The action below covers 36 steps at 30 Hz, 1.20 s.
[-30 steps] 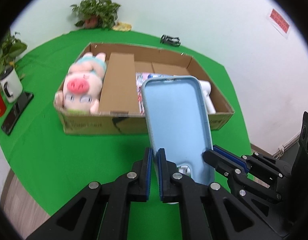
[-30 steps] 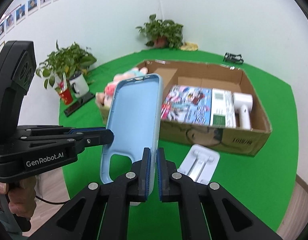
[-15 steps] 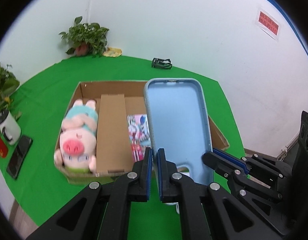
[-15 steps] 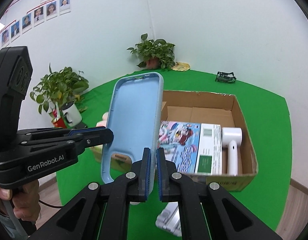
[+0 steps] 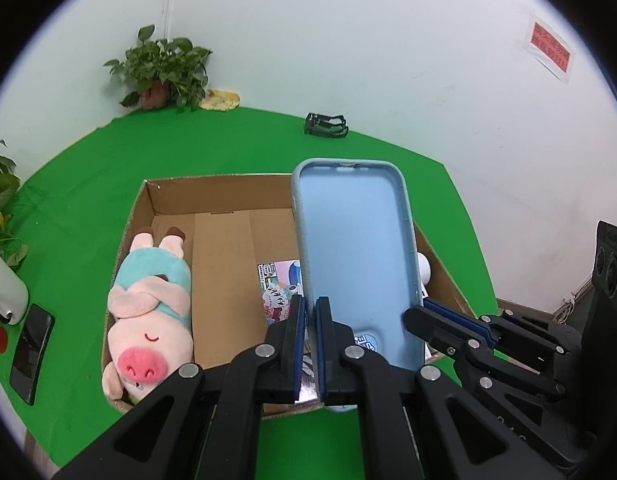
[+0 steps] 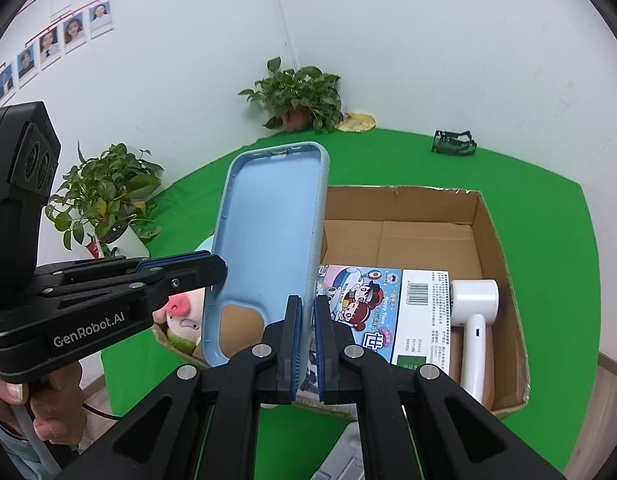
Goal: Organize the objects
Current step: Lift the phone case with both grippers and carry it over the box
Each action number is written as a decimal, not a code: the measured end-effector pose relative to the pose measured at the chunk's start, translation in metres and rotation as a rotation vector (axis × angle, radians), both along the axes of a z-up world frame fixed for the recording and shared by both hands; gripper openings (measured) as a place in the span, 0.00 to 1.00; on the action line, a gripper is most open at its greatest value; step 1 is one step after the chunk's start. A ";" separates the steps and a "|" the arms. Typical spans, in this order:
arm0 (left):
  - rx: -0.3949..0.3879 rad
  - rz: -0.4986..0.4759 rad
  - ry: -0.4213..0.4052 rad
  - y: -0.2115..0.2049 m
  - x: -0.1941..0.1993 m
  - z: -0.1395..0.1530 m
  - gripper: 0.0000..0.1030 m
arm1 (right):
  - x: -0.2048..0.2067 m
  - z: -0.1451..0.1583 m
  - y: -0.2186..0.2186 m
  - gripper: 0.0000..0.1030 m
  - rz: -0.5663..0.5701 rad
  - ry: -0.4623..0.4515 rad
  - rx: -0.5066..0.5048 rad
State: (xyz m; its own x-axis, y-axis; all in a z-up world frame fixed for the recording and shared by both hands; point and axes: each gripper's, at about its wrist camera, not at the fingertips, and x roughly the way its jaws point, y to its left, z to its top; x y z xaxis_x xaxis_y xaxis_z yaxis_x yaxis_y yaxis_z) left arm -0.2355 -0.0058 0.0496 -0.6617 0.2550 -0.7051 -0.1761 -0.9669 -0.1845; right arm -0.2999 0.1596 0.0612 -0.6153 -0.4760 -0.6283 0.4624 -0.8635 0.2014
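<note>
Two tongs hold a blue phone case over the box

The left tongs [image 5: 311, 312] pinch one long edge of the phone case [image 5: 356, 264], and the right tongs [image 6: 307, 312] pinch the other. It stands up above the cardboard box [image 6: 504, 240] on the green surface [image 5: 80, 216], near a toy pig [image 5: 148, 312].

In the left wrist view the cardboard box [image 5: 156, 204] sits mid-frame on the bench [image 5: 76, 208], with the plush pig [image 5: 148, 312] at its left end and a printed box [image 5: 280, 292] right of centre. The phone case [image 5: 356, 264] stands in front of its right half. A potted plant [image 5: 164, 68] stands upper left, a phone [image 5: 30, 346] far left.
</note>
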 end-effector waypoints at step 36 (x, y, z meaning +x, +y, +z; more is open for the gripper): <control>0.021 0.059 -0.292 -0.013 -0.083 -0.088 0.06 | -0.132 -0.139 -0.015 0.08 -0.002 -0.410 0.018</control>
